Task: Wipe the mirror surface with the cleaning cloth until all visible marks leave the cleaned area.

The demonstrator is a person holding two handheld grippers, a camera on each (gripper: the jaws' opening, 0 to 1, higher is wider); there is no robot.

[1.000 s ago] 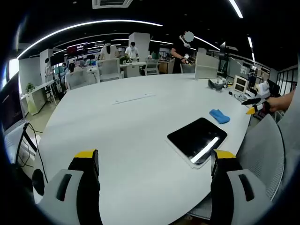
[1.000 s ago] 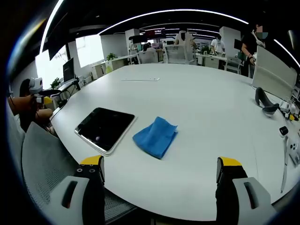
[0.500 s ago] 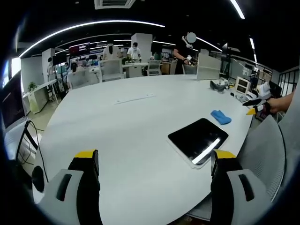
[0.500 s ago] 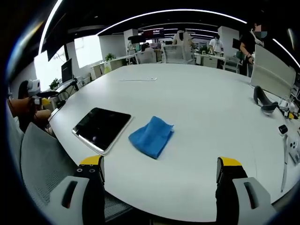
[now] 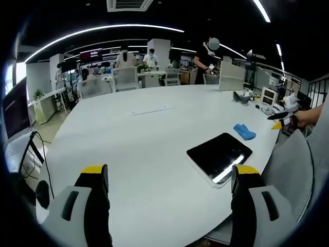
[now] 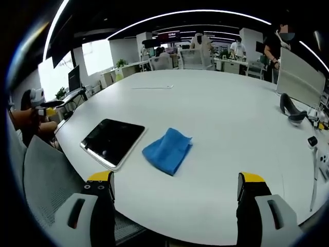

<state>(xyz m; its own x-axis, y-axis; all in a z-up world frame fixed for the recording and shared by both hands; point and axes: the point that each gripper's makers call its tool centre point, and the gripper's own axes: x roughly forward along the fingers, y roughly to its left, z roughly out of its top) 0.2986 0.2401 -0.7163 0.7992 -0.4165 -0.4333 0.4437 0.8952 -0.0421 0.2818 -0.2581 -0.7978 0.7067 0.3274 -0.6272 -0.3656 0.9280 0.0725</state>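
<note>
left claw [image 5: 167, 206]: jaws apart, empty, above near worktop edge | right claw [image 6: 175, 206]: jaws apart, empty | dark flat rectangular mirror [image 6: 113, 141] lies on wide white worktop [image 6: 221, 113] near its edge | crumpled blue cleaning cloth [image 6: 167, 150] just right of mirror, apart from it

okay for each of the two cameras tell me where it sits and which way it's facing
Left gripper view: rides the left tongs, open, facing across the white table at the mirror, cloth beyond.
Right gripper view: rides the right tongs, open, facing the cloth, mirror beside it; a hand at left.
Shared: table, mirror, cloth.
</note>
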